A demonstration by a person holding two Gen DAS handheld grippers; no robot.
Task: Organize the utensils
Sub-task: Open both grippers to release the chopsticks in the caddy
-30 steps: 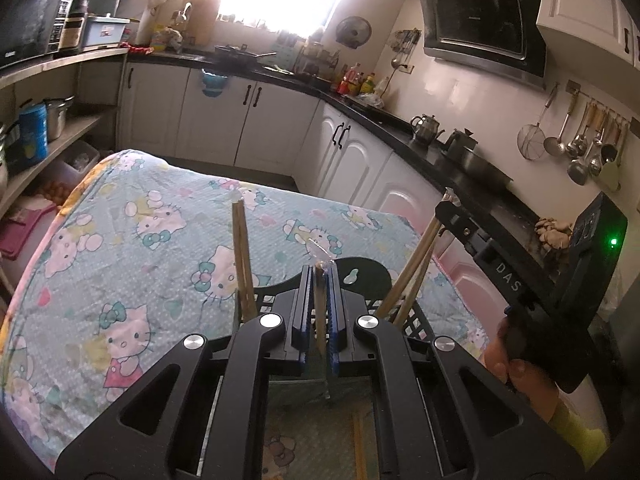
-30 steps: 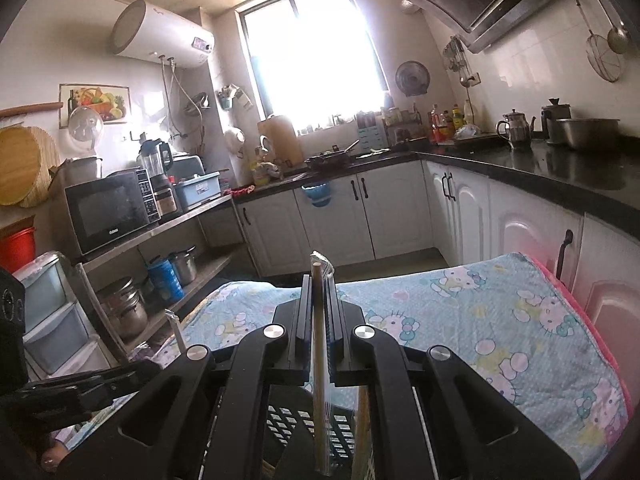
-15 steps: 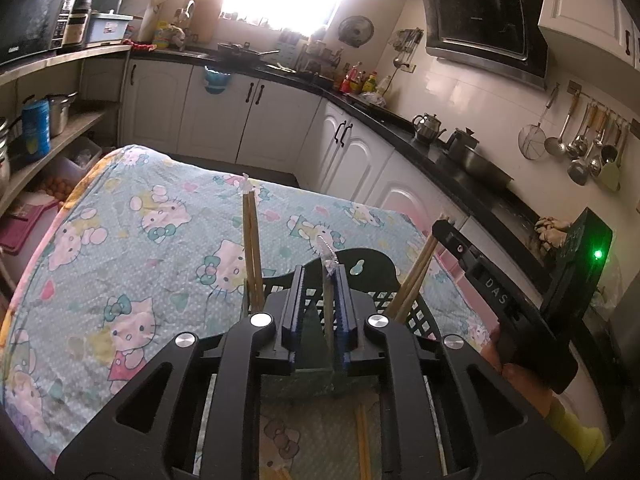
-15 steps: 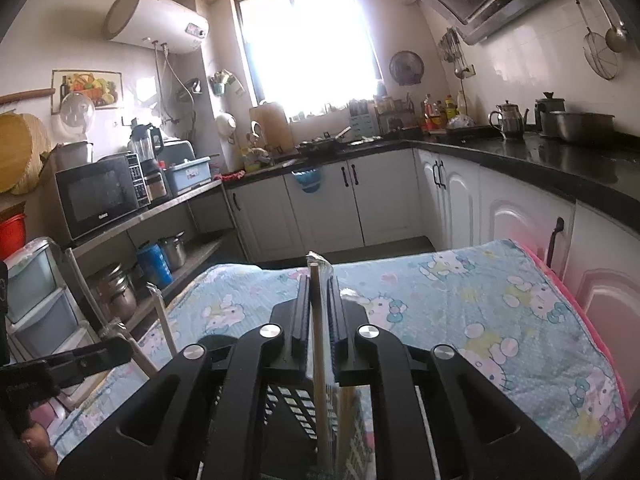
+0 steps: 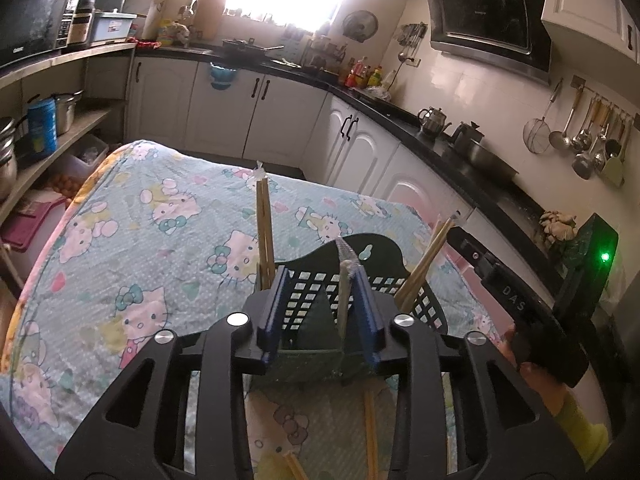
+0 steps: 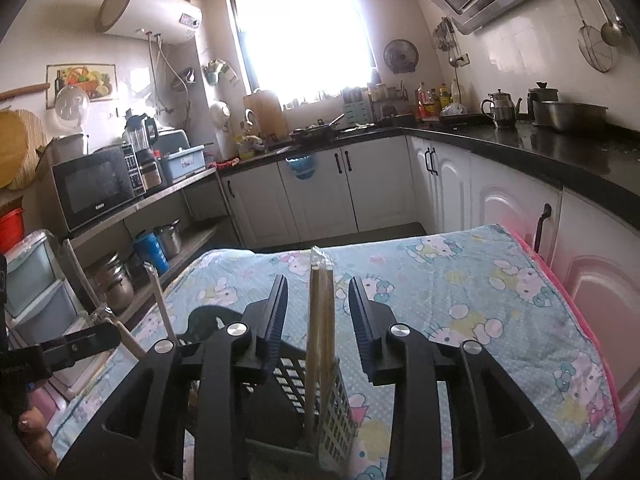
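Both claws, left (image 5: 320, 304) and right (image 6: 318, 316), wide; three wrapped chopstick pairs (image 5: 264, 224) upright in one black basket (image 5: 384, 248).

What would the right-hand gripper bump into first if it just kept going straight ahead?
Probably the wrapped chopsticks standing in the black basket between the open jaws of the right gripper; depth is uncertain.

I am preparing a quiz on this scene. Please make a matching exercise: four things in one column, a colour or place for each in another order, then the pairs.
1. utensil basket
2. kettle
3. microwave
4. tablecloth

a. on the left shelf
b. black, latticed
c. light blue, cartoon cats
d. on the dark counter

Pairs: 1-b, 2-d, 3-a, 4-c
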